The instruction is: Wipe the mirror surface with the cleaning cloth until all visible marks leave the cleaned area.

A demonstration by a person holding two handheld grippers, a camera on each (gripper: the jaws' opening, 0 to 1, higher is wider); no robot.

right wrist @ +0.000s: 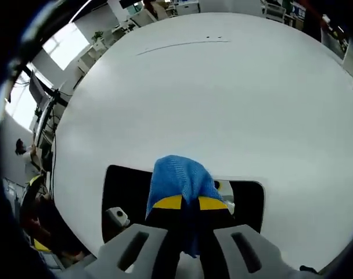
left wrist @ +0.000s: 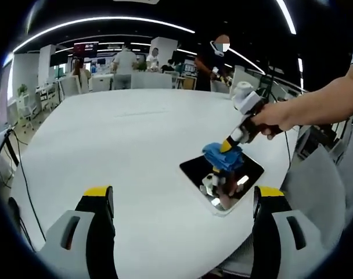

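A dark rectangular mirror [left wrist: 223, 174] lies flat on the white table near its right front edge. A blue cleaning cloth [left wrist: 223, 154] rests on the mirror's far part, pressed down by my right gripper [left wrist: 229, 145], which a hand holds from the right. In the right gripper view the blue cloth [right wrist: 179, 180] is pinched between the yellow-tipped jaws of my right gripper [right wrist: 190, 204], over the mirror [right wrist: 130, 195]. My left gripper [left wrist: 185, 195] hovers wide open above the table in front of the mirror, with nothing between its jaws.
The round white table [left wrist: 118, 139] stretches far to the left and back. Chairs [left wrist: 69, 86] and several people [left wrist: 125, 61] stand beyond its far edge. A grey chair back [left wrist: 319, 180] sits to the right of the mirror. Cables [left wrist: 22, 168] hang off the left edge.
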